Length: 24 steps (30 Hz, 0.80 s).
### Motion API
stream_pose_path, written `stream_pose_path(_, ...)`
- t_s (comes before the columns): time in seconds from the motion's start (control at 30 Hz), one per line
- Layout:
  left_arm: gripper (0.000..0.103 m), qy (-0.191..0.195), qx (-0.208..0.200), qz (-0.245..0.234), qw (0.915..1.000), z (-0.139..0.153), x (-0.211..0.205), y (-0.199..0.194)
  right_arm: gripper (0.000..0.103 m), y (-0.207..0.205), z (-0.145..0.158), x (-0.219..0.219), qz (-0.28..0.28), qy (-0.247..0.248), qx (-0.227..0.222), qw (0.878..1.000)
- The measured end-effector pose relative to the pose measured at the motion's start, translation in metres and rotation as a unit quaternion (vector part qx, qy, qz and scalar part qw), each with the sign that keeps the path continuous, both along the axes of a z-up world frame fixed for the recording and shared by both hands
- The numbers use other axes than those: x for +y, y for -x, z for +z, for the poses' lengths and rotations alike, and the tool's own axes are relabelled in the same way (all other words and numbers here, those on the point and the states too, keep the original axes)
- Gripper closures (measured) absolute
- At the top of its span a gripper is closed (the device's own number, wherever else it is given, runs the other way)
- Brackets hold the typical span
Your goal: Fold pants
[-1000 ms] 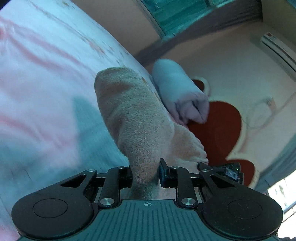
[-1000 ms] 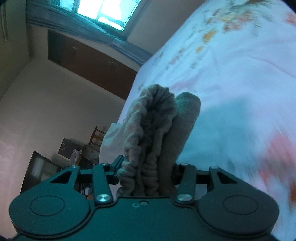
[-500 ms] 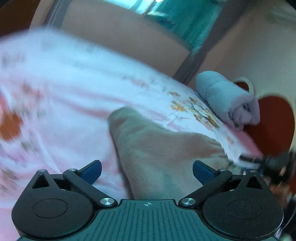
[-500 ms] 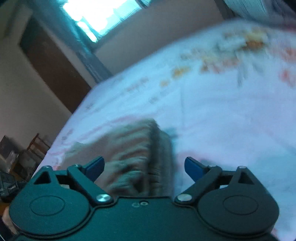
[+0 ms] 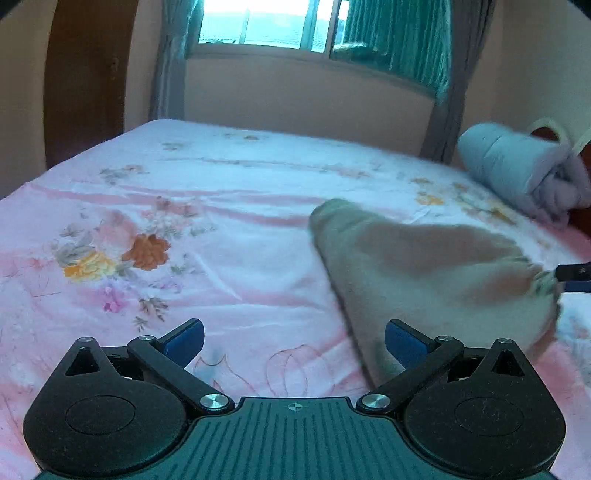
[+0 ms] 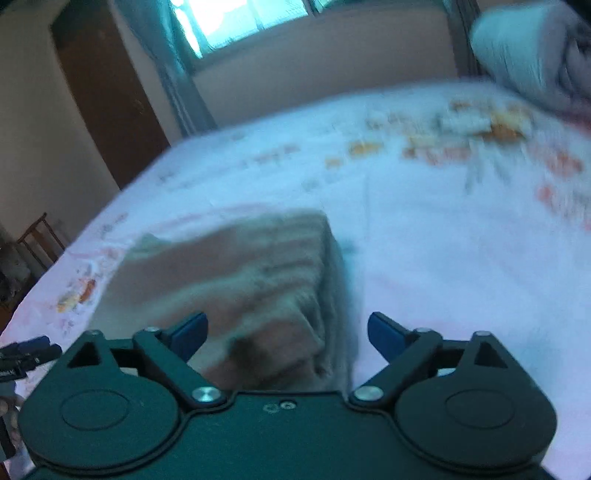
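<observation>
left hand-held gripper: jaws spread wide, nothing between the blue pads, held low over the bed. its right pad sits just in front of the near edge of the pants; whether it touches the cloth cannot be told.

right hand-held gripper: jaws likewise spread wide, holding nothing, with the pants lying ahead of and partly between its fingers. this view is blurred. in the left wrist view its dark tip shows at the right edge, close to the gathered end of the pants.

pants: beige-grey, soft fabric, lying as a folded bundle flat on the bed, toward the right side in the left wrist view; ribbed, gathered end (probably the waistband) turned to the right.

bed: covered by a pink and white sheet with a flower print.

rolled blanket: pale grey-blue, at the far right corner of the bed, well apart from the pants.

room: window with teal curtains beyond the bed; brown door at left.
</observation>
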<state>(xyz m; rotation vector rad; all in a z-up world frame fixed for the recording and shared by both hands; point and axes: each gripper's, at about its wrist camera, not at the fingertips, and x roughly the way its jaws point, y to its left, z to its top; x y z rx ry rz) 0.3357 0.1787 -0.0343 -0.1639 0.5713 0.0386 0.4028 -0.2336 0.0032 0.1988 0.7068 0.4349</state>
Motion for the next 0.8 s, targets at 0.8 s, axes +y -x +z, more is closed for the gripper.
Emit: stream_pose_path(0.8,0.0,-0.043,-0.086,-0.003,0.9954,0.048,-0.128,0.239,0.006,0.287,0.038,-0.012,-0.047,0.063,-0.177,0.981)
